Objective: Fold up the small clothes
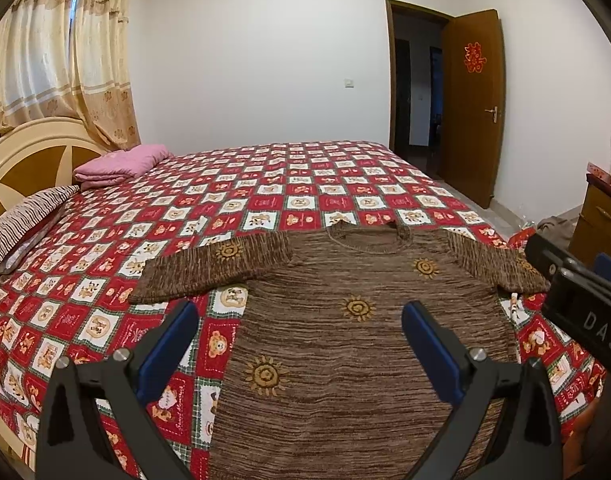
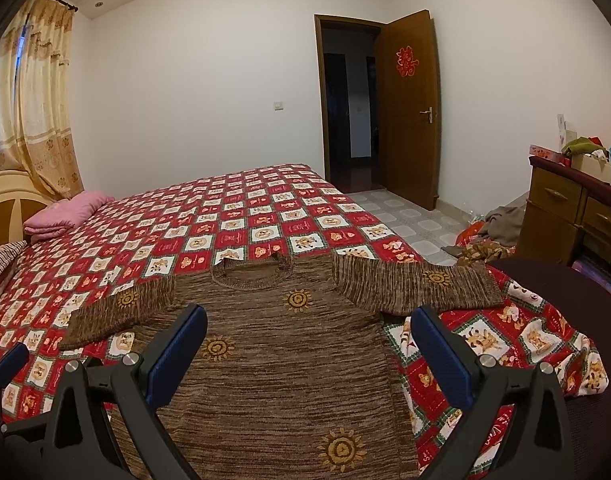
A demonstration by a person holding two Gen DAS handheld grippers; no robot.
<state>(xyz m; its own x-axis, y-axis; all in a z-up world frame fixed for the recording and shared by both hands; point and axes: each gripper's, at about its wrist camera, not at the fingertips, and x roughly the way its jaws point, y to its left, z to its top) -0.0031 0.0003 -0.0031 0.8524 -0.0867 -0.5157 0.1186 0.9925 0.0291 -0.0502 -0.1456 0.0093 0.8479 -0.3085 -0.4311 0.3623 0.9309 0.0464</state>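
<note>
Lying flat on the checked quilt [image 1: 289, 200], a brown knit sweater [image 1: 345, 340] spreads; both hand-held grippers [image 1: 301, 344] [image 2: 309, 344] gape empty; only the right view shows floor clutter [image 2: 489, 236].

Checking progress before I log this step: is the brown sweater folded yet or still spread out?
Spread out. The brown sweater lies flat on the bed, both sleeves extended sideways, collar away from the cameras, nothing folded over.

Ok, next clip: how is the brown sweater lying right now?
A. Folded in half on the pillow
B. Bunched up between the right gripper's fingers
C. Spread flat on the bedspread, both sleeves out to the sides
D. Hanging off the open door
C: the brown sweater lies flat on the checked bedspread with both sleeves spread, and the left gripper and right gripper are open above it, holding nothing.
</note>
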